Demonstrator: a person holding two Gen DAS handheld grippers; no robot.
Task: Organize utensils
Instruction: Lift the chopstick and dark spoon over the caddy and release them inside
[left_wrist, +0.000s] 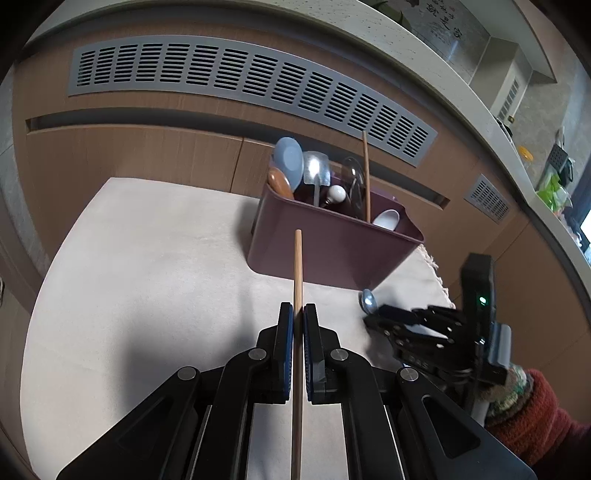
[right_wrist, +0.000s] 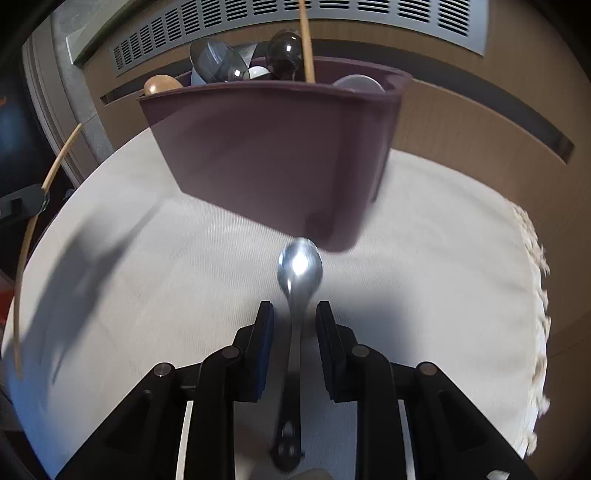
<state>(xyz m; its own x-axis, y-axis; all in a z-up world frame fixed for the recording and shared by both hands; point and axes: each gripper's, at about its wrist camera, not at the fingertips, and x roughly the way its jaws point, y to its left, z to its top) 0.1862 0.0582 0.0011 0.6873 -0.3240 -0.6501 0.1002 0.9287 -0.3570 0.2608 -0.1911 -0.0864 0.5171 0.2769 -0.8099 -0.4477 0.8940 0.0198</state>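
Observation:
A dark purple utensil bin (left_wrist: 332, 251) stands on a beige cloth and holds several spoons, a spatula and one upright wooden chopstick (left_wrist: 366, 177). My left gripper (left_wrist: 298, 314) is shut on a second wooden chopstick (left_wrist: 297, 266), which points toward the bin. My right gripper (right_wrist: 294, 314) is open, its fingers either side of the handle of a metal spoon (right_wrist: 300, 266) that lies on the cloth just in front of the bin (right_wrist: 273, 147). The right gripper (left_wrist: 373, 319) and the spoon (left_wrist: 367, 300) also show in the left wrist view.
The beige cloth (left_wrist: 147, 277) covers the table; its fringed edge (right_wrist: 535, 295) is at the right. Wooden cabinet fronts with grey vent grilles (left_wrist: 240, 77) stand behind the bin. The left gripper with its chopstick (right_wrist: 48, 177) shows at the far left of the right wrist view.

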